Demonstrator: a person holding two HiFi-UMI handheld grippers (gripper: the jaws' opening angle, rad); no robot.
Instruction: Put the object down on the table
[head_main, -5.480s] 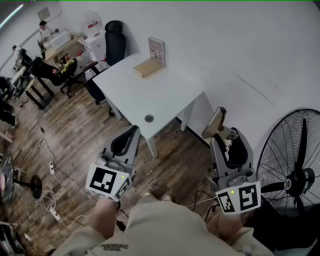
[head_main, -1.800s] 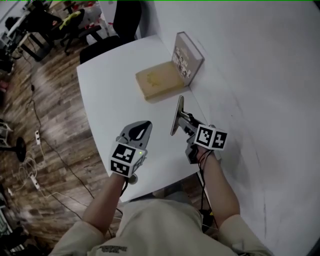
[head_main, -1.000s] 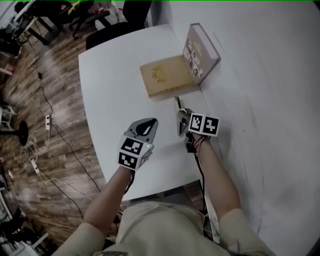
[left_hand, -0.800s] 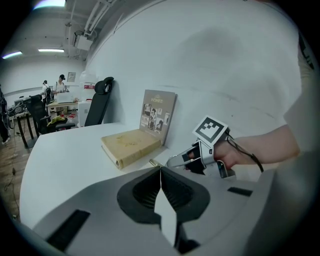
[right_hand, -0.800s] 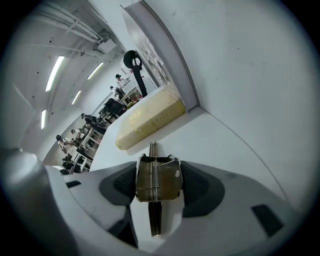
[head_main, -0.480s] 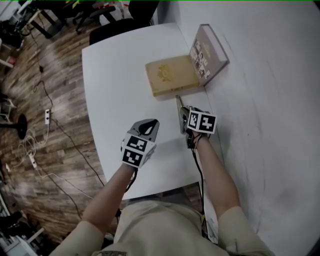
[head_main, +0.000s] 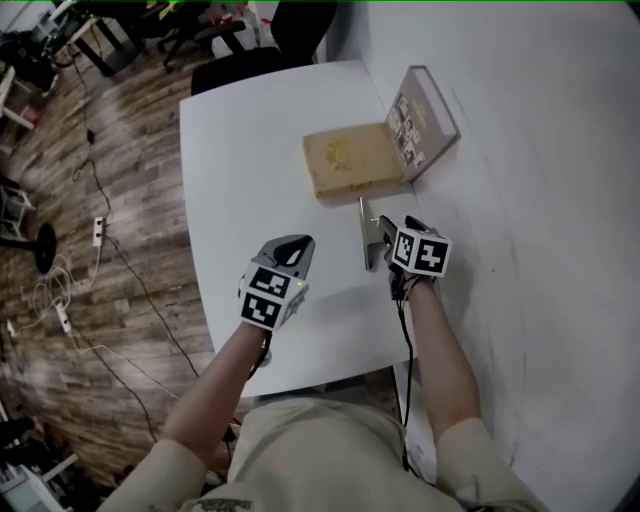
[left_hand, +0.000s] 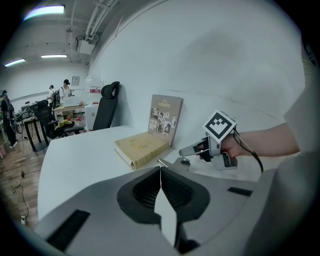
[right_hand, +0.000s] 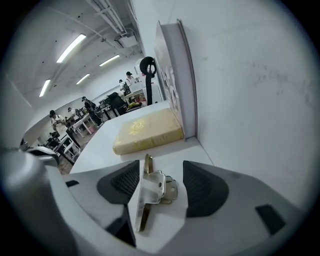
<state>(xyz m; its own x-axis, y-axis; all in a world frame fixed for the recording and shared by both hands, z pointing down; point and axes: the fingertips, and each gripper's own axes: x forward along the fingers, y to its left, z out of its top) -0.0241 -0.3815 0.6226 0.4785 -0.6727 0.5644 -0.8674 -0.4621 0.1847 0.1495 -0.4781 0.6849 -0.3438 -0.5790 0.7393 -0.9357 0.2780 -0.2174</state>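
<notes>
Head view first: white bench (head_main: 250, 150) pushed up against a wall. The left claw (head_main: 295, 243) sits low over the bare middle part. The right claw (head_main: 385, 228) is over by the wall side with the metal bracket (head_main: 366, 235) right at its tip, standing on edge. Just past that there's a yellow book (head_main: 350, 165) lying flat, with an upright book (head_main: 425, 120) leaning on the wall behind it.

Left gripper view: the left claw (left_hand: 160, 172) is fully together, nothing pinched in it. Beyond it you can see the right claw (left_hand: 192, 148) down on the bench (left_hand: 75, 155) near the yellow book (left_hand: 140, 147).

Right gripper view: the right claw (right_hand: 161, 167) is opening up, jaws wide. The metal bracket (right_hand: 150, 192) stands upright on the bench (right_hand: 165, 150) between them, tucked close to the left-hand pad (can't tell if it touches) and well clear of the other one. The yellow book (right_hand: 147, 131) is straight ahead.
</notes>
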